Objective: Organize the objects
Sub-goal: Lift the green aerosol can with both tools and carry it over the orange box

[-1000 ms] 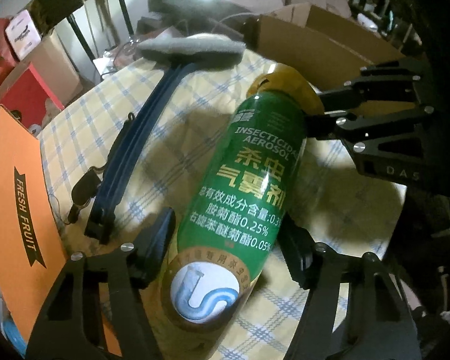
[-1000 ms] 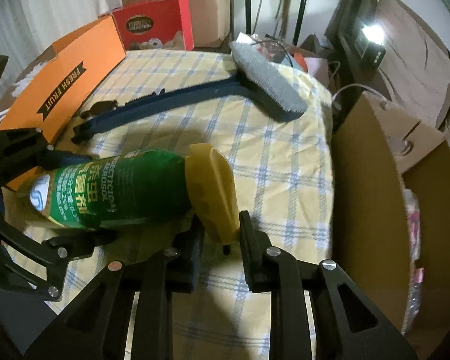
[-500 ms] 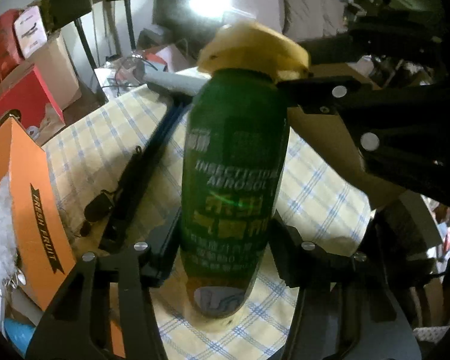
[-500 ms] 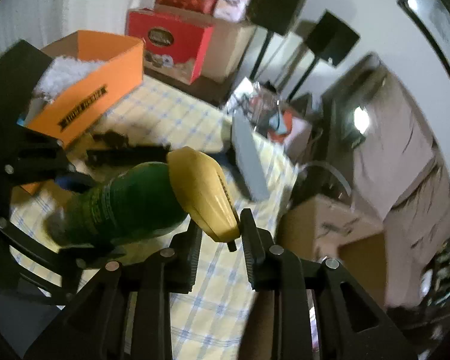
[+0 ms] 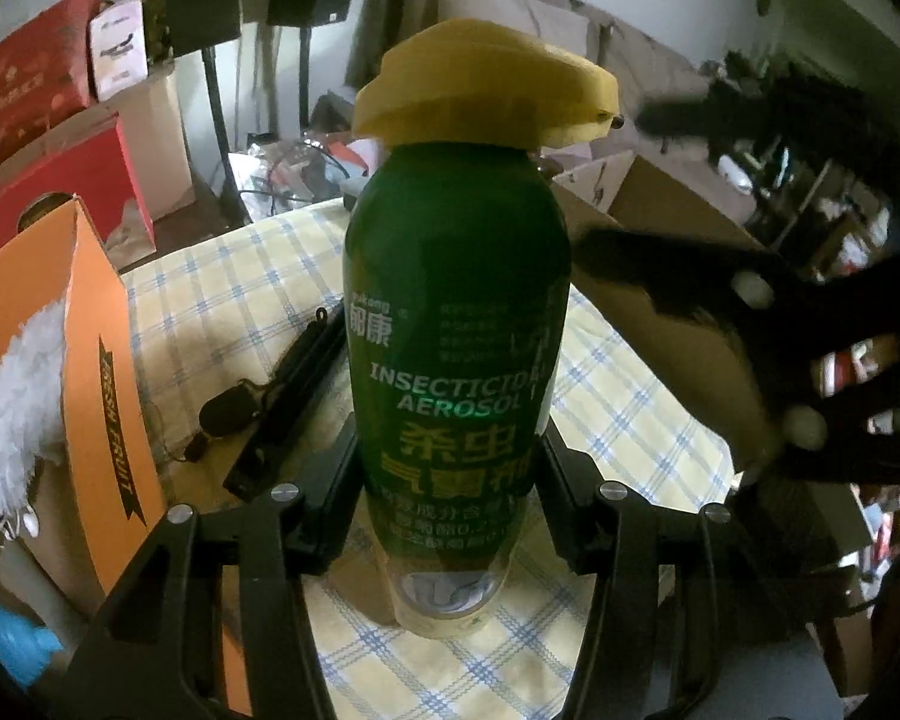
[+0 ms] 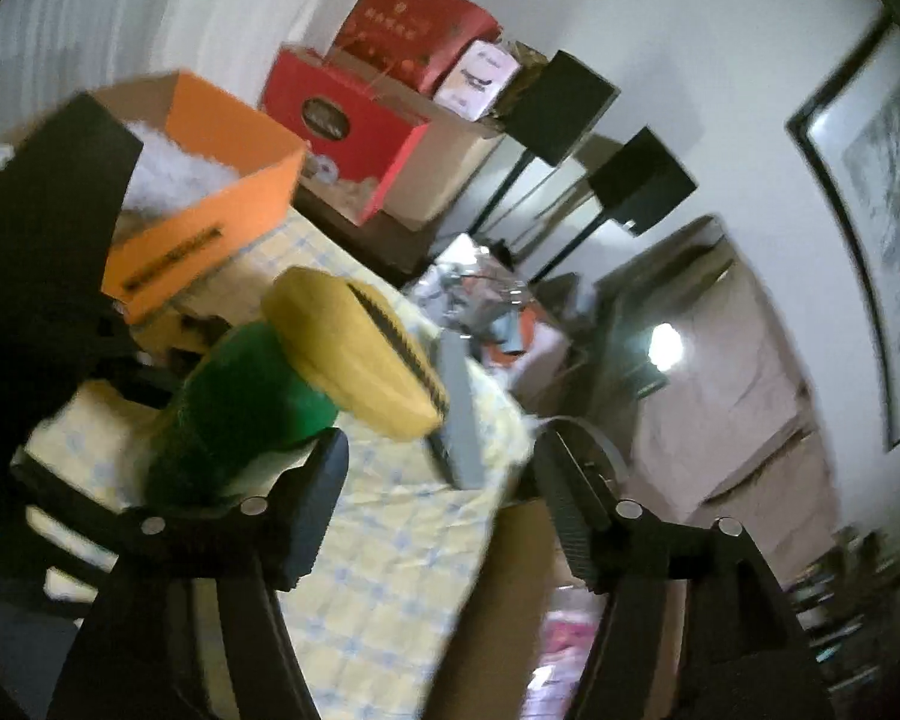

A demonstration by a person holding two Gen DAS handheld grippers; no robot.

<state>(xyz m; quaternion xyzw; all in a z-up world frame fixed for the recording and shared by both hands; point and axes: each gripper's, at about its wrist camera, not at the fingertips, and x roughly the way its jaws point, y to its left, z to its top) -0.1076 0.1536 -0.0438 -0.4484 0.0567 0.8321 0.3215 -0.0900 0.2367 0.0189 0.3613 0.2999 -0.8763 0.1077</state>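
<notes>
A green insecticide aerosol can (image 5: 456, 324) with a yellow cap (image 5: 486, 84) stands upright above the chequered tablecloth (image 5: 222, 288). My left gripper (image 5: 450, 492) is shut on its lower body, one pad on each side. In the right wrist view the can (image 6: 234, 414) leans off to the left with its cap (image 6: 354, 354) beyond my left finger. My right gripper (image 6: 438, 480) is opening, its jaws stand wide and nothing is between them. It shows blurred at the right of the left wrist view (image 5: 750, 312).
An orange "FRESH FRUIT" box (image 5: 96, 360) with white fluff inside stands at the table's left. A dark long-handled brush (image 5: 288, 396) lies behind the can, its grey head (image 6: 459, 420) farther back. An open cardboard box (image 5: 660, 222) stands to the right. Red boxes (image 6: 342, 114) and speaker stands fill the background.
The can went from lying on the cloth to upright and lifted in my left gripper. My right gripper let go of the yellow cap, spread its jaws and drew away.
</notes>
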